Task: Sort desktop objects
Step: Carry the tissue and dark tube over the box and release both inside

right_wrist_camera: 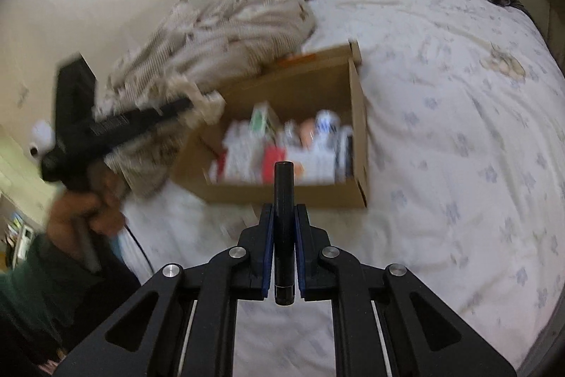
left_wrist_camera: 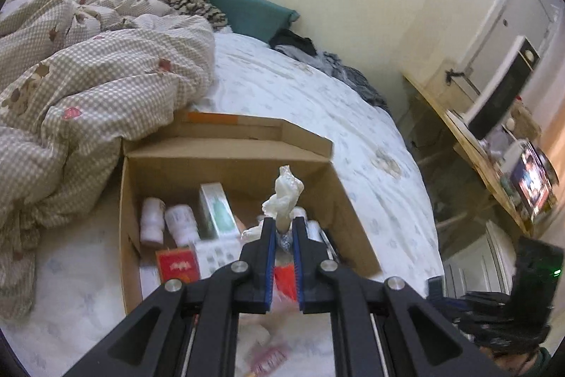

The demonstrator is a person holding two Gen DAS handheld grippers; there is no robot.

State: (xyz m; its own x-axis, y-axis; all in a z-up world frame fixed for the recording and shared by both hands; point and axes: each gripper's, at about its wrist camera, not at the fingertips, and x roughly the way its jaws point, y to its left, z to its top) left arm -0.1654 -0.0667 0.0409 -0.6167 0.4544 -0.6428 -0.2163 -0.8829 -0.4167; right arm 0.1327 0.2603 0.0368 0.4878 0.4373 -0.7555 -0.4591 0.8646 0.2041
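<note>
My left gripper (left_wrist_camera: 283, 224) is shut on a crumpled white tissue (left_wrist_camera: 284, 196) that sticks up past the fingertips, held over the open cardboard box (left_wrist_camera: 129, 200) on the bed. The box holds two white bottles (left_wrist_camera: 166, 221), a pale green carton (left_wrist_camera: 216, 209), a red packet (left_wrist_camera: 176, 265) and other small items. My right gripper (right_wrist_camera: 283, 211) is shut on a black cylindrical tube (right_wrist_camera: 283, 228), upright between the pads, hovering just short of the box (right_wrist_camera: 358, 129). The other handheld gripper (right_wrist_camera: 91, 126) appears blurred at the left, gripped by a hand (right_wrist_camera: 83, 214).
A rumpled checked duvet (left_wrist_camera: 88, 87) lies against the box's left and far side. White patterned sheet (right_wrist_camera: 459, 129) spreads to the right. Clothes (left_wrist_camera: 317, 55) and a teal cushion (left_wrist_camera: 254, 9) line the wall. A wooden desk (left_wrist_camera: 473, 143) with a screen stands right of the bed.
</note>
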